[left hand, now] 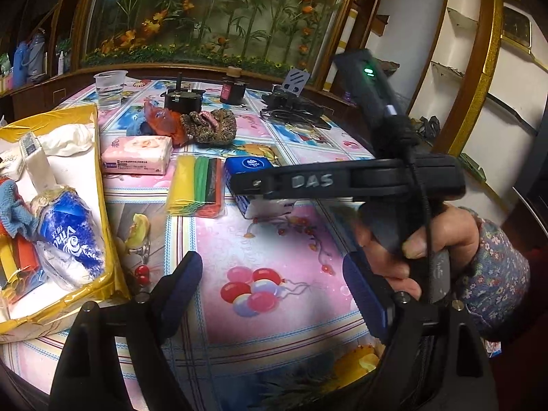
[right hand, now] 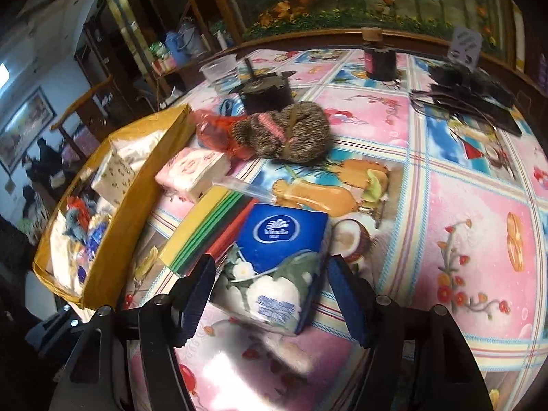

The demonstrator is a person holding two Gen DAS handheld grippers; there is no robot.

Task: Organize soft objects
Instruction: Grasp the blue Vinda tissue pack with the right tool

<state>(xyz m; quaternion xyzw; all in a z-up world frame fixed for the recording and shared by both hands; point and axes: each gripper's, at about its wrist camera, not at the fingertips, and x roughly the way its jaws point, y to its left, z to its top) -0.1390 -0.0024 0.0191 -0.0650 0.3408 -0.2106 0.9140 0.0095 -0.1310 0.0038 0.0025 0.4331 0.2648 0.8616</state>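
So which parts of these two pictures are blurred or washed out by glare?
Left wrist view: the hand holding the other gripper is motion-smeared; corners go dark. Right wrist view: glare whitens the tablecloth below the blue tissue pack, whose near end is soft; table lines bow outward.

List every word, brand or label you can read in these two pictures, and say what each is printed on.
"Vinda": blue tissue pack between the right gripper's jaws.
"Vinda", seen tilted: blue-and-white tissue pack in the yellow box.
"DAS": body of the right gripper, seen from the left wrist.
Pink tissue pack: print too small to read.
Blue text block on the held pack's underside: blurred.
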